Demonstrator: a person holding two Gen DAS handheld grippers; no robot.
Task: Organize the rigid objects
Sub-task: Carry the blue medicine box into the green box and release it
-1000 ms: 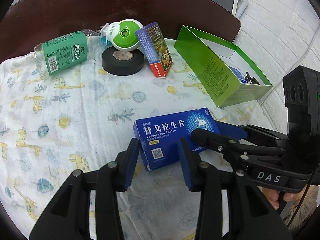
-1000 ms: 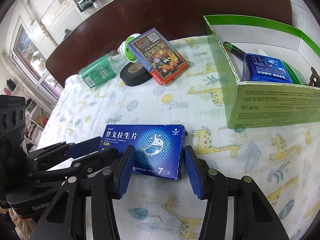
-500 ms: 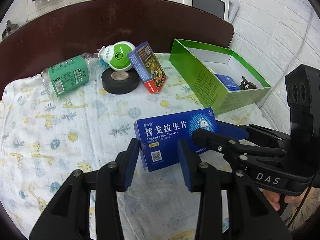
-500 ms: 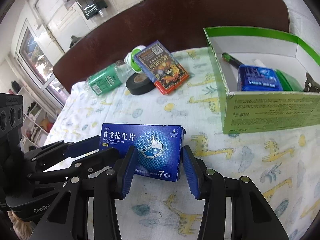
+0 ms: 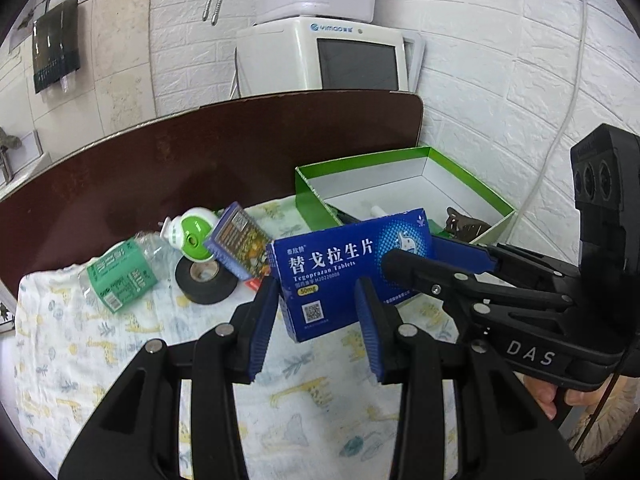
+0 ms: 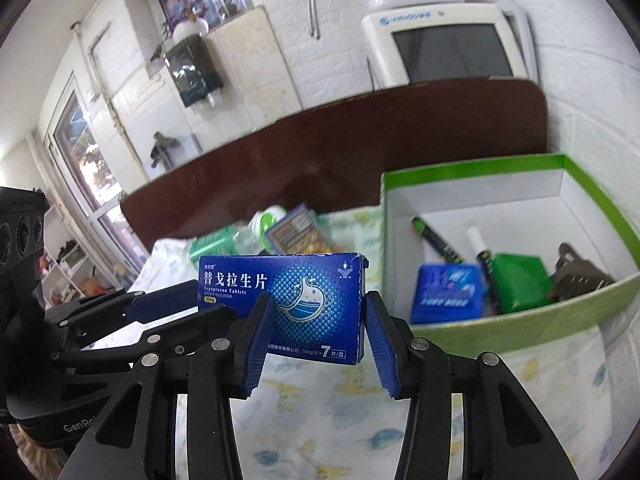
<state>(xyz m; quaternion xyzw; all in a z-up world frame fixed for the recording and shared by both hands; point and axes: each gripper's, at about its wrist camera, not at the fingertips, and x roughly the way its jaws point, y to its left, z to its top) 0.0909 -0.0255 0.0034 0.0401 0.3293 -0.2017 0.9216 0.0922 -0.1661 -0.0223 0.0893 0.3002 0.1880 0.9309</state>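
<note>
Here the flat blue cardboard tablet box point(image 6: 294, 304) hangs in the air above the giraffe-print cloth point(image 5: 100, 356) that covers the counter, held from both ends. In the right wrist view the right hand-held gripper point(image 6: 314, 330) clenches the box's right end between its blue pads point(image 6: 378, 338), the box filling the gap and rising toward 12 o'clock from the fingertips. In the left wrist view the left hand-held gripper point(image 5: 316, 322) has the box's left end between its blue pads point(image 5: 264, 324); the left pad looks to touch the box edge, but I cannot tell whether the right pad presses it. The right hand-held gripper reaches in from 3 o'clock there, gripping the far end. At 2 o'clock from the box stands the open green cardboard carton point(image 6: 500, 324), holding a smaller blue box point(image 6: 446, 294), a green packet point(image 6: 520, 282) and a black marker point(image 6: 436, 240). At 9 to 10 o'clock in the left view lie a black tape roll point(image 5: 206, 282), a green-labelled plastic bottle point(image 5: 120, 276), a round green and white device point(image 5: 192, 234) and a colourful printed card box point(image 5: 240, 246).
</note>
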